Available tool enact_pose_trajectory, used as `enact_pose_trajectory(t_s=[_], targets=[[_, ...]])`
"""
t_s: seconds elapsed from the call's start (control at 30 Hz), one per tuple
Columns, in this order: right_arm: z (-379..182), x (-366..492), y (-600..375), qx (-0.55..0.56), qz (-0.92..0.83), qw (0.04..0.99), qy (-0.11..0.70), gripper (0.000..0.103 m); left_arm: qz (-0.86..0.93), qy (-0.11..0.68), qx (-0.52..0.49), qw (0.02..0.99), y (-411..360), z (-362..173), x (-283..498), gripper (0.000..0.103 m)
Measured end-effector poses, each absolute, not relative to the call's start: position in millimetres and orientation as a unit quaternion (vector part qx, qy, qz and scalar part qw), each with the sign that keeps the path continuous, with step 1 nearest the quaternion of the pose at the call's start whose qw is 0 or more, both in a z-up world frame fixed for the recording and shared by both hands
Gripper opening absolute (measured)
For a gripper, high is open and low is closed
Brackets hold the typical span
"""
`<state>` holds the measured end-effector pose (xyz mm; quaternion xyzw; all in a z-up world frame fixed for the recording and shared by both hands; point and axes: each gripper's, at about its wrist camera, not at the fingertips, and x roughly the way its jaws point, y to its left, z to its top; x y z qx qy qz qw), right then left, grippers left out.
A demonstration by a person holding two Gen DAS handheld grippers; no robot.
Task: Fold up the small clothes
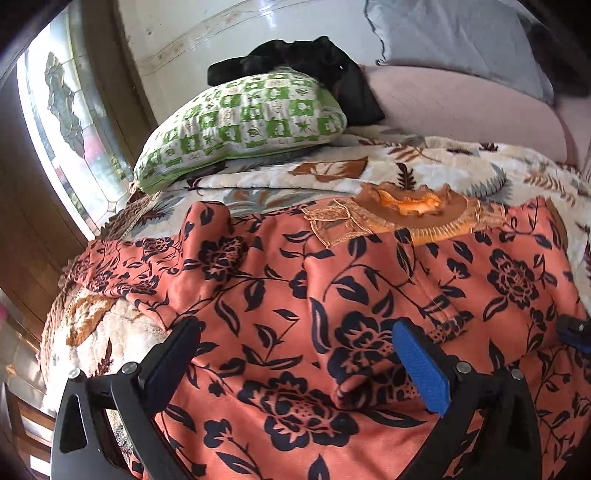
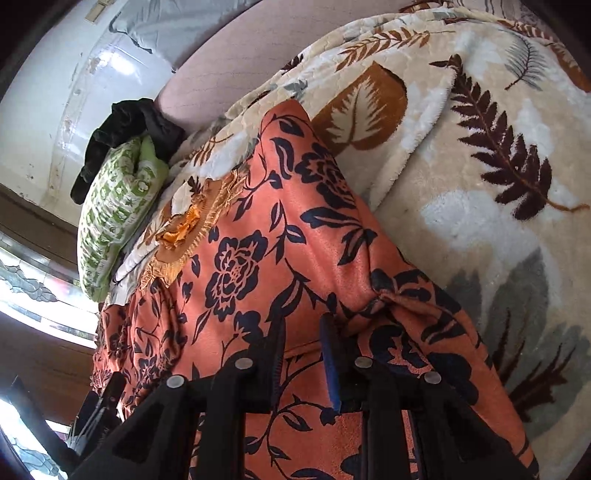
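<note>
Daylight is admitted through the leaded stained-glass window point(image 1: 70, 122), which is blown out to white in both views. The glossy white wall point(image 1: 221, 33) beside that window carries glare streaks. The orange satin garment with black flowers point(image 1: 295, 295) is evenly lit, with soft shadows in its folds away from the window. Focus is sharp centrally; edges are bent by fisheye distortion and darkened by vignetting.

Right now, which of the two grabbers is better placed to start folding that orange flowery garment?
Probably the right gripper: its jaws stand narrow with a fold of the orange floral garment between them, at its edge beside the leaf-print blanket. The left gripper hangs wide open above the cloth, gripping nothing.
</note>
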<state>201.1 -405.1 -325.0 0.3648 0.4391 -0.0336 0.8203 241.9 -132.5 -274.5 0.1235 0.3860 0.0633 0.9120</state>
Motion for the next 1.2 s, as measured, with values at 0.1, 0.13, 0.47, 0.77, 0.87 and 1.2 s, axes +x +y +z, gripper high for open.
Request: enact_pose_trajectory(t_s=[0.1, 0.13, 0.47, 0.77, 0.87, 1.2], targets=[[-324.5, 204.1, -402.0, 0.358, -0.033, 0.823, 0.440, 0.024, 0.091, 0.399, 0.181, 0.894, -152.6, -300.2, 254.0, 0.103], [-324.7, 204.1, -402.4, 0.359, -0.032, 0.823, 0.440, 0.023, 0.115, 0.390, 0.200, 0.891, -151.7, -305.0, 257.0, 0.103], [-322.1, 198.4, -407.0, 0.390, -0.022, 0.817, 0.423, 0.024, 0.280, 0.408, 0.065, 0.867, -7.0, -277.1, 271.4, 0.103], [-312.0, 223.5, -336.8, 0.445, 0.180, 0.772, 0.415, 0.052, 0.218, 0.427, 0.009, 0.877, 2.2, -267.1, 247.0, 0.103], [-332.3, 240.2, -312.4, 0.474, 0.165, 0.758, 0.417, 0.079, 0.242, 0.419, 0.019, 0.875, 29.0, -261.2, 249.9, 0.103], [-306.0, 272.0, -263.6, 0.519, 0.214, 0.736, 0.378, 0.075, 0.329, 0.446, -0.140, 0.820, 165.8, -276.5, 251.5, 0.103]])
